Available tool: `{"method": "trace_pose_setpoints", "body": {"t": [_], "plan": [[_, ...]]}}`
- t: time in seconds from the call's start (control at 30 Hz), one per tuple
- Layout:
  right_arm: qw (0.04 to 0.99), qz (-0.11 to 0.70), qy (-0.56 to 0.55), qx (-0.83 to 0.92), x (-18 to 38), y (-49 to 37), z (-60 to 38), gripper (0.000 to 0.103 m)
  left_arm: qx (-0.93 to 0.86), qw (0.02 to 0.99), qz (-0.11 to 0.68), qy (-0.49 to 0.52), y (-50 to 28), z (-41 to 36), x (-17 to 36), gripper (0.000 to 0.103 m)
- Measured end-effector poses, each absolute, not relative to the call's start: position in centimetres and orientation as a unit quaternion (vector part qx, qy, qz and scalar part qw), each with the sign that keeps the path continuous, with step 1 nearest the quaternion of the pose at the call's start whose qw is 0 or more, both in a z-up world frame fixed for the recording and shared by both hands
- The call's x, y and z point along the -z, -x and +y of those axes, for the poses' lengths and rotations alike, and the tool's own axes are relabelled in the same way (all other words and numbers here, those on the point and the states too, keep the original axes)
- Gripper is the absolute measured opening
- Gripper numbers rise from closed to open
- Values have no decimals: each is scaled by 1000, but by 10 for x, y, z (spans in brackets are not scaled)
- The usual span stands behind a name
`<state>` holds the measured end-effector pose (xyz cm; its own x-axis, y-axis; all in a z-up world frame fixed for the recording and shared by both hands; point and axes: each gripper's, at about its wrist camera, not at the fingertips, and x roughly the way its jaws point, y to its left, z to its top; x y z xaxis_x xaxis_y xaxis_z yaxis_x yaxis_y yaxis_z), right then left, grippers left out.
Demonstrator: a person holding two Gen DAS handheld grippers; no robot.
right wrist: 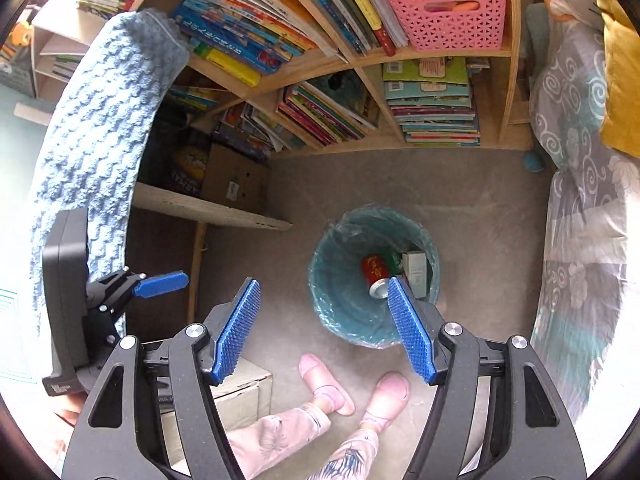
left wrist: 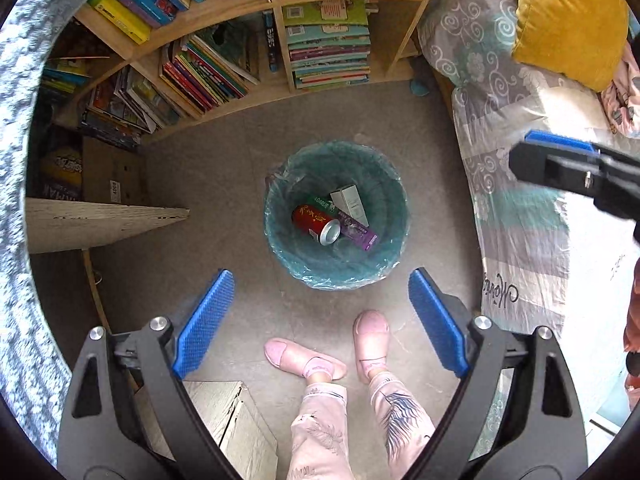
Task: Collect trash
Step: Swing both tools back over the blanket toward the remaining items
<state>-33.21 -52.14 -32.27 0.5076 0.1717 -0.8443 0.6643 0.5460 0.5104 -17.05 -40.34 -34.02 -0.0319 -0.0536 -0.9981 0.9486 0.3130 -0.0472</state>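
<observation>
A teal trash bin (left wrist: 380,264) lined with a clear bag stands on the floor below both grippers; it also shows in the right wrist view (right wrist: 340,312). Inside lie a red can (left wrist: 314,222), a white carton (left wrist: 350,200) and a purple wrapper (left wrist: 358,232). The red can also shows in the right wrist view (right wrist: 376,274). My left gripper (left wrist: 320,312) is open and empty, high above the bin's near side. My right gripper (right wrist: 322,320) is open and empty above the bin's left edge. The right gripper's finger (left wrist: 560,148) shows at the right of the left wrist view.
A wooden bookshelf (left wrist: 248,92) full of books stands behind the bin. A bed with a patterned cover (left wrist: 520,208) and a yellow pillow (left wrist: 572,20) is on the right. A blue knitted blanket (right wrist: 96,152) hangs on the left. My feet in pink slippers (left wrist: 304,356) are near the bin.
</observation>
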Motion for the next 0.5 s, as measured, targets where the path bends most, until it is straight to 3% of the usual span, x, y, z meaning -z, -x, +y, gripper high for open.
{"method": "trace_pose_setpoints", "body": {"t": [0.3, 0.43, 0.5], "plan": [[770, 459, -417, 151, 247, 342, -495, 74, 455, 585, 551, -385, 178, -378, 266, 87], [788, 446, -403, 135, 202, 339, -484, 76, 454, 601, 535, -384, 177, -359, 223, 93], [797, 441, -394, 122, 180, 335, -479, 82, 454, 606, 530, -380, 174, -349, 203, 93]]}}
